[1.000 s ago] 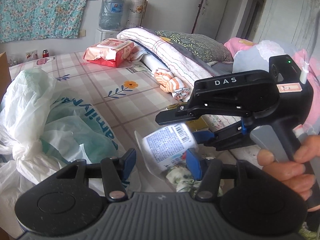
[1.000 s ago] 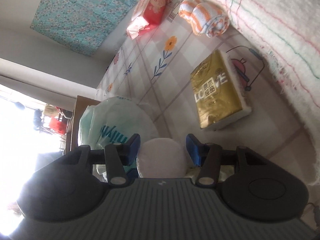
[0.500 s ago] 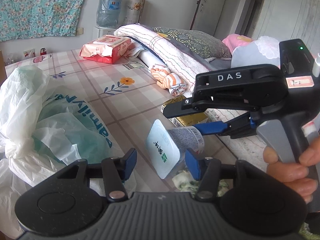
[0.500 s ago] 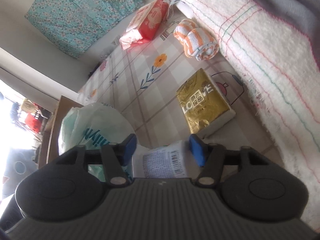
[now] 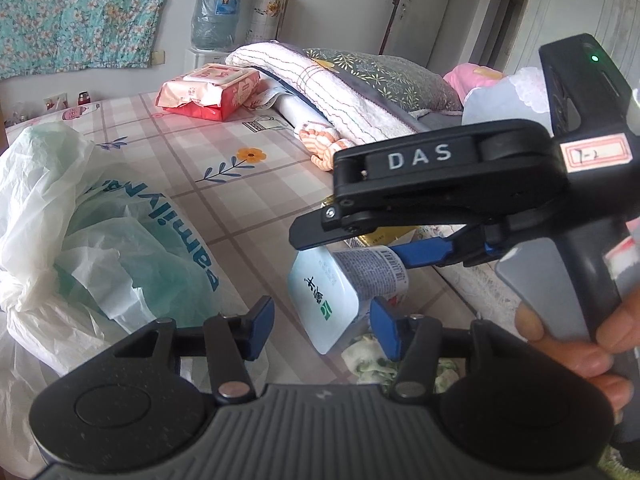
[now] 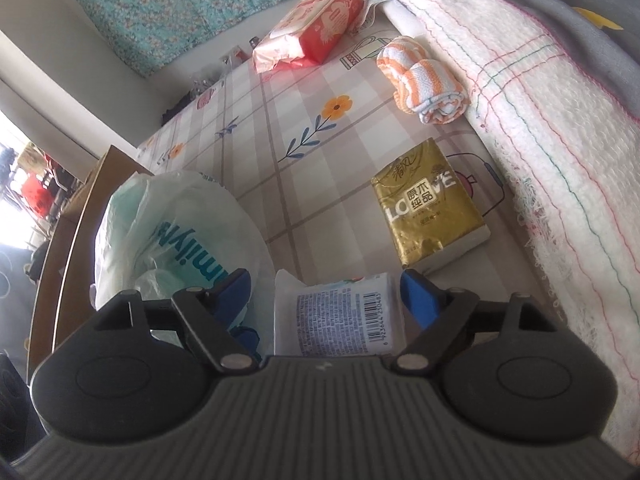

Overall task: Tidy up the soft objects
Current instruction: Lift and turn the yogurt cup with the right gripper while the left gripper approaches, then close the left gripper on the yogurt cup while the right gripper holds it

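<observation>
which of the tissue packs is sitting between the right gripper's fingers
The white pack with the barcode, between the right gripper. The gold pack and the red pack lie farther off on the bed.

Between your right fingers [image 6: 416, 296] sits a glossy plastic-wrapped tissue pack [image 6: 340, 314]; beyond them, shiny gold foil pack [image 6: 428, 208] and rough woven blanket [image 6: 520, 92].
</observation>
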Demonstrator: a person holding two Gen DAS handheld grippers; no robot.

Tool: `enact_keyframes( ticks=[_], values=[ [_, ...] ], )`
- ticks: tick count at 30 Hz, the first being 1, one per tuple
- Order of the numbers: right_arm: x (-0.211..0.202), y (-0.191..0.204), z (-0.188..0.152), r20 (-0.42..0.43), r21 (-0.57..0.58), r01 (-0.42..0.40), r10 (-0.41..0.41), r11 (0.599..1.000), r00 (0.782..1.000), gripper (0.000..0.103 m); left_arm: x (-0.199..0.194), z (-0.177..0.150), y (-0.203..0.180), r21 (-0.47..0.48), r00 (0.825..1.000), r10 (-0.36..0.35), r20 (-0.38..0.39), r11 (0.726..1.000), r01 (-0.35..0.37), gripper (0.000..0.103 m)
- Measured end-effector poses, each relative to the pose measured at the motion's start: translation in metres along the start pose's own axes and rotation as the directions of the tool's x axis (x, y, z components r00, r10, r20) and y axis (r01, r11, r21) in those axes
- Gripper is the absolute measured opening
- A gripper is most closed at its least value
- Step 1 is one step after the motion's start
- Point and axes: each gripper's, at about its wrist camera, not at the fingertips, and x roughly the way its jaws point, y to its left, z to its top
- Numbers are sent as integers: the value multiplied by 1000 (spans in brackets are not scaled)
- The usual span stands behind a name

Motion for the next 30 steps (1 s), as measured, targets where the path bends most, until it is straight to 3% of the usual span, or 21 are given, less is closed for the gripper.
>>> enact_keyframes(
  ticks=[7,10,16,22,26,28,30],
  values=[
    [7,1,-2,-6,-21,25,-25,999,1000,81,1,-1,1,0,1000,0,-5,1000,0,54],
    [7,-1,-2,5,-20,35,-35,999,999,69,1,-2,1,2,1000,0,-7,1000,0,54],
    [5,-8,-3,22,13,4,-5,1000,1000,67,0,-2,1,3,1000,-6,-13,1000,6,54],
    [6,-27,2,17,169,-168,168,971,986,65,-11,-1,1,20,1000,-22,-12,1000,22,54],
    [19,-38,2,2,304,-302,316,904,949,65,-14,-1,2,21,1000,-15,-15,1000,16,55],
    [28,-42,1,-12,354,-330,357,875,934,65,-13,-1,3,19,1000,-6,-18,1000,6,55],
    [33,-43,-2,-20,368,-322,354,872,935,65,-13,-1,4,12,1000,1,-22,1000,0,55]
  ],
)
